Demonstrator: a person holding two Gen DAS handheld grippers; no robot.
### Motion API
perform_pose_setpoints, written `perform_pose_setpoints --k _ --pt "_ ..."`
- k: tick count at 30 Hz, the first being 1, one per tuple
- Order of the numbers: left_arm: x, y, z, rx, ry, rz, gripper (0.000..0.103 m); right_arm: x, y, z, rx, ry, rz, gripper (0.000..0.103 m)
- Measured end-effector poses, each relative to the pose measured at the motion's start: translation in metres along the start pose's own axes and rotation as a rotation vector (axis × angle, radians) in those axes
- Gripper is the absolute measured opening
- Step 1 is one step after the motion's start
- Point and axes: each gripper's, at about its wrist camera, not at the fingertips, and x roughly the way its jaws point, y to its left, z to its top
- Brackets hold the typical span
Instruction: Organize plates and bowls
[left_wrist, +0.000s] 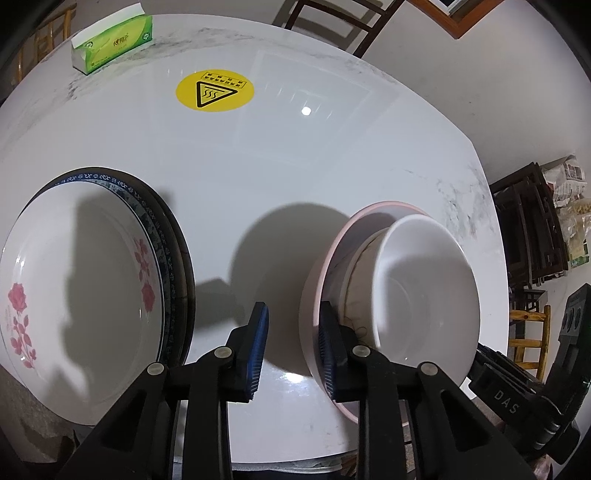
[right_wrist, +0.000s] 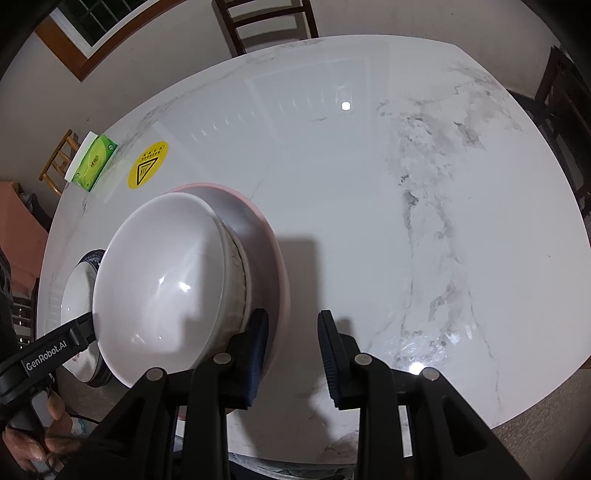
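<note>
Left wrist view: left tool (left_wrist: 293, 347) spread, empty, beside stacked white bowls in a pink bowl (left_wrist: 308, 295); rose-patterned plates (left_wrist: 74, 277) opposite. Right tool (right_wrist: 293, 354) spread beside the bowls on the marble table (right_wrist: 369, 221).

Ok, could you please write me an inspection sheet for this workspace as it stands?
Surface: white marble table, glossy, bearing a yellow hot-surface sticker.
Job's things: rose-patterned plate stacked on a blue-rimmed plate; white bowl nested in a patterned bowl, both inside a pink bowl.
Clutter: green tissue box at the far edge.
Grippers: left gripper and right gripper each straddle the pink bowl's rim on opposite sides, jaws not pressing.
Cables: nothing seen.
Surroundings: dark wooden chair, wood-framed window.
</note>
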Motion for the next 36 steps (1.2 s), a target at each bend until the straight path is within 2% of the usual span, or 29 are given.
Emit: perform_pose_setpoints --k 5,8,11,36 --pt "0.000 -0.005 -0.001 0.026 -0.009 -0.008 0.012 0.000 -0.002 0.000 0.017 -0.007 0.016 0.027" --pt "0.000 -0.008 -0.001 0.035 -0.010 -0.014 0.006 0.001 -0.003 0.000 0.036 -0.011 0.033 0.021" --pt "0.000 -0.008 -0.001 0.031 -0.011 -0.013 0.006 0.000 0.000 0.000 0.036 -0.013 0.049 0.012" --pt "-0.003 -0.010 -0.003 0.057 -0.020 0.015 0.005 -0.001 0.007 0.001 0.053 -0.029 0.039 0.012"
